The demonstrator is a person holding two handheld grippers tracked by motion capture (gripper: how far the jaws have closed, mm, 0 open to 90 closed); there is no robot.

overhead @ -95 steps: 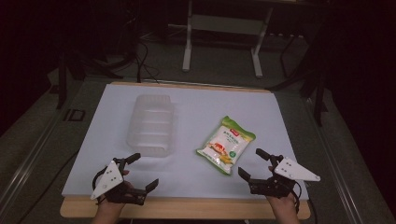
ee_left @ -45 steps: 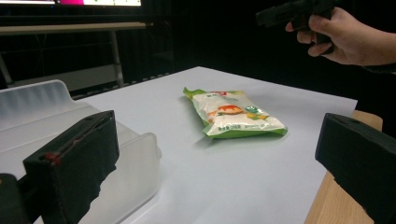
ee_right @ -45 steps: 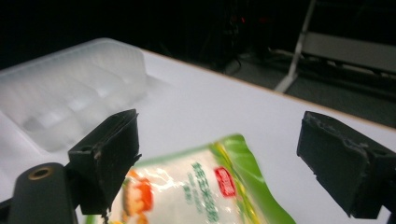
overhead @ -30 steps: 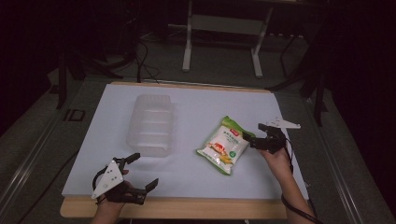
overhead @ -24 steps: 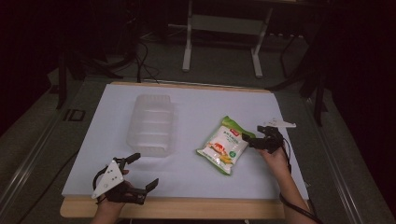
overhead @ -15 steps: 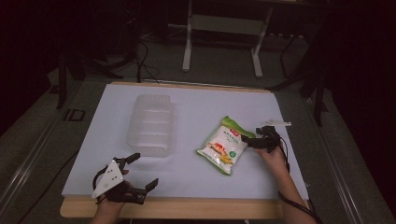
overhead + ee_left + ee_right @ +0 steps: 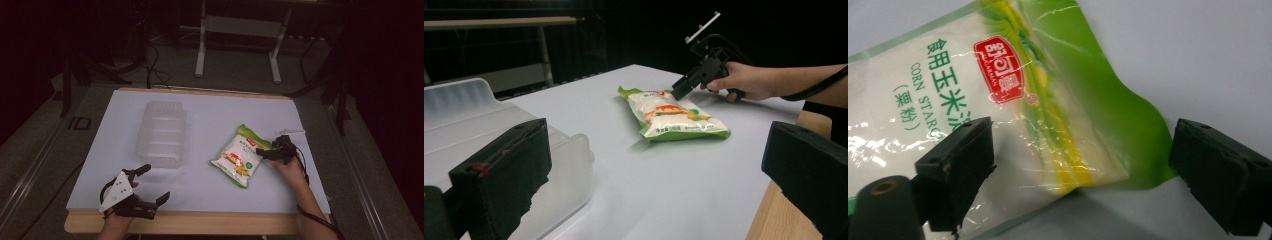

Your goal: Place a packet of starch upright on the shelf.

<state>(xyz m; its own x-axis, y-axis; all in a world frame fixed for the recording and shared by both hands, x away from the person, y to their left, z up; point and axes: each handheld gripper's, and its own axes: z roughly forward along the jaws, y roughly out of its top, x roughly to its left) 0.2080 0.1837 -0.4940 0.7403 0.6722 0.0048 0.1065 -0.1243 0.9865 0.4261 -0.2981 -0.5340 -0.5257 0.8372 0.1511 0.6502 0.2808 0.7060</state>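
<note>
One corn starch bag (image 7: 238,156) lies right of one clear plastic container (image 7: 161,133); my right gripper (image 7: 268,152) spreads over the bag's edge, my left gripper (image 7: 148,186) spread near.

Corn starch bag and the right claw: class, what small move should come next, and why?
Probably close the right claw on the corn starch bag: its jaws stand open astride the bag's green edge, which lies flat on the table, not yet gripped.

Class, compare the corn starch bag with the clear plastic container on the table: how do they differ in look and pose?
The corn starch bag is green and white with printed labels; the plastic container is clear and unprinted. The bag lies skewed, with the right tool open over its edge; the container lies square, untouched. Both rest on the white table.
</note>
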